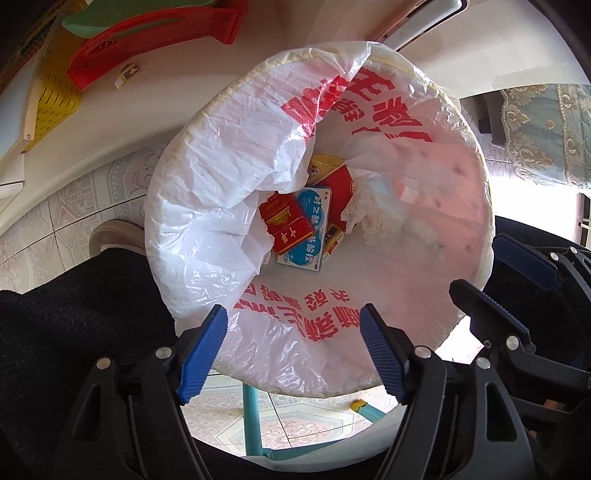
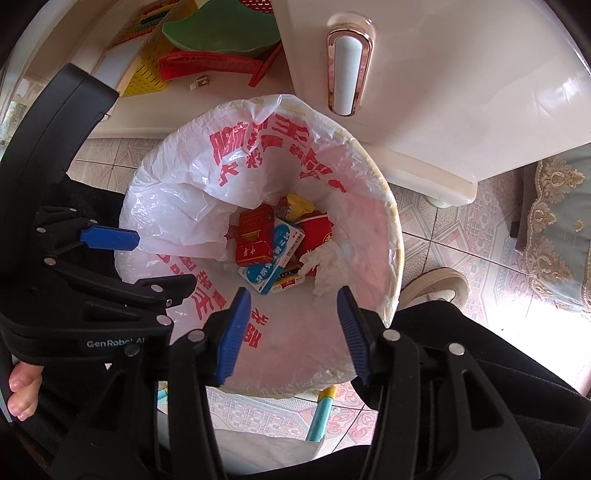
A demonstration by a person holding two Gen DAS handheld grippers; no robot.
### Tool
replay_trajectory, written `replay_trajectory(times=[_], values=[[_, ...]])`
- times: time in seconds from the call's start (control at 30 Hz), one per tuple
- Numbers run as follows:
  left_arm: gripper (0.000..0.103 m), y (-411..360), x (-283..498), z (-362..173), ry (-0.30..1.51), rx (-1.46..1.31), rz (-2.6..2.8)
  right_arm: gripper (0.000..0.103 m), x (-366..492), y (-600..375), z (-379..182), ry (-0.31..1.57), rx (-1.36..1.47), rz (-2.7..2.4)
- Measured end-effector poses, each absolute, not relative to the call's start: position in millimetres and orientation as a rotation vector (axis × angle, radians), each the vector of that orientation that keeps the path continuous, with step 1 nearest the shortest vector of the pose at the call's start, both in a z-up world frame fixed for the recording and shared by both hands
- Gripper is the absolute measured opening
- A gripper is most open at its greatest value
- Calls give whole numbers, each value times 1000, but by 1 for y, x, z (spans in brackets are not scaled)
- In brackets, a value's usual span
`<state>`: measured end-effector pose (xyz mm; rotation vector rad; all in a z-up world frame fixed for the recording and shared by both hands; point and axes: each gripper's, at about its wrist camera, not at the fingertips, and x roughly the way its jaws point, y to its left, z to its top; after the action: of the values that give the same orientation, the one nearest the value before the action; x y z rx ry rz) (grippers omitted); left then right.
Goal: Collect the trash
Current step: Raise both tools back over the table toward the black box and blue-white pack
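Observation:
A round bin lined with a white plastic bag with red print stands on the floor; it also shows in the right wrist view. Inside lie a red cigarette pack, a blue-and-white medicine box, a second red box, a yellow wrapper and a crumpled tissue. My left gripper is open and empty above the bin's near rim. My right gripper is open and empty above the bin too; it also shows in the left wrist view.
A white cabinet with a handle stands behind the bin. A low shelf to the left holds a red tray, a yellow pegboard and a green dish. The person's shoe and dark trouser legs flank the bin on the tiled floor.

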<state>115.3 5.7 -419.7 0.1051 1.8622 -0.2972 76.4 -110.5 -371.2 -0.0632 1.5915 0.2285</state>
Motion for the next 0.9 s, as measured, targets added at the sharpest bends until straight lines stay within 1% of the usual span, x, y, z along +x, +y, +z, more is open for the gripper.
replay_trajectory(times=[0.2, 0.3, 0.37, 0.5, 0.53, 0.57, 0.6, 0.63, 0.67, 0.7, 0.77, 0.9], values=[[74, 0, 110, -407, 1820, 159, -290, 49, 73, -110, -363, 1570, -74, 229], [74, 1, 106, -392, 1797, 154, -296, 49, 67, -111, -343, 1538, -58, 253], [74, 3, 102, -370, 1757, 164, -303, 53, 65, -113, -322, 1504, -36, 275], [75, 11, 100, -300, 1650, 161, -341, 63, 65, -118, -255, 1392, -25, 343], [76, 13, 102, -279, 1621, 156, -350, 69, 67, -120, -234, 1354, -39, 348], [81, 14, 105, -256, 1589, 157, -349, 78, 71, -123, -213, 1315, -56, 344], [83, 15, 110, -231, 1550, 163, -345, 81, 74, -125, -192, 1274, -75, 340], [83, 15, 114, -206, 1500, 177, -341, 83, 78, -128, -170, 1233, -101, 342], [84, 14, 118, -179, 1446, 207, -336, 84, 83, -131, -149, 1199, -131, 347], [90, 12, 122, -155, 1401, 241, -338, 84, 88, -133, -129, 1172, -154, 348], [96, 8, 132, -112, 1363, 277, -354, 87, 99, -141, -92, 1137, -169, 347], [96, 6, 157, -47, 1375, 217, -326, 88, 125, -156, -29, 1081, -155, 328]])
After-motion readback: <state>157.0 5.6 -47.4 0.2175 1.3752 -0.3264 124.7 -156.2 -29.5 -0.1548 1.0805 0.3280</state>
